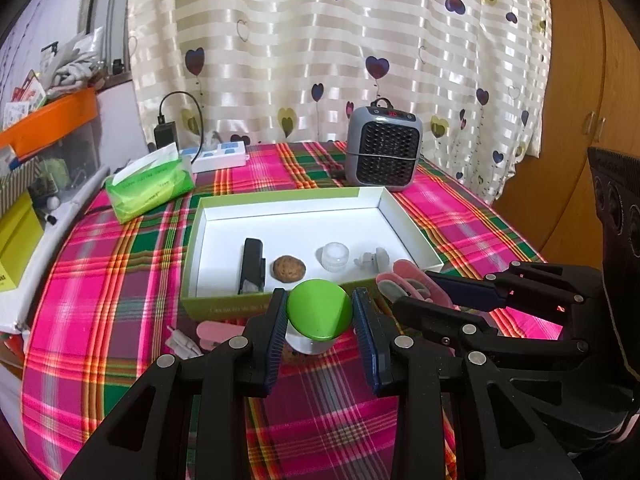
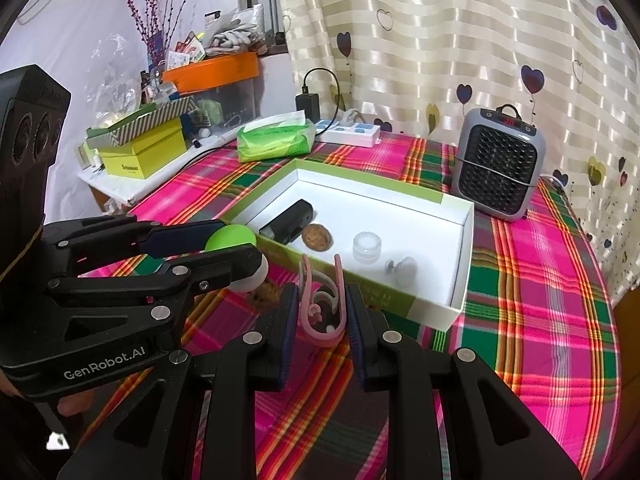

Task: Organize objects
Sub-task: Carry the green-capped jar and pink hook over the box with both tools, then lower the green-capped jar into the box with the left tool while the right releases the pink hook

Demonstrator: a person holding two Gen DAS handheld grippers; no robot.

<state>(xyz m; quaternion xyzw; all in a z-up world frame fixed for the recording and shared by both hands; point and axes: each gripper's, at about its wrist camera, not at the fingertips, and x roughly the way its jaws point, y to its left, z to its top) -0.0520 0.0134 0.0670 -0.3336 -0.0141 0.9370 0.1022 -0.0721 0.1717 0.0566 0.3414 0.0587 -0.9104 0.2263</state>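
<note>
Left wrist view: the left gripper (image 1: 319, 316) clamps a green-lidded jar (image 1: 319, 314) just at six o'clock of the open box (image 1: 256, 307), with a pink clip (image 1: 212, 334) lying at seven o'clock.

Right wrist view: the right gripper (image 2: 321, 312) squeezes a pink hook clip (image 2: 325, 307); only here a cookie (image 2: 265, 294) shows beneath the jar. A plaid tablecloth (image 2: 540, 280) lies before a heart-print curtain (image 2: 440, 40).

Grey heater (image 1: 384, 148) on plaid tablecloth (image 1: 120, 300); green tissue pack (image 1: 150, 186), white power strip (image 1: 218, 156) near curtain (image 1: 320, 40).
</note>
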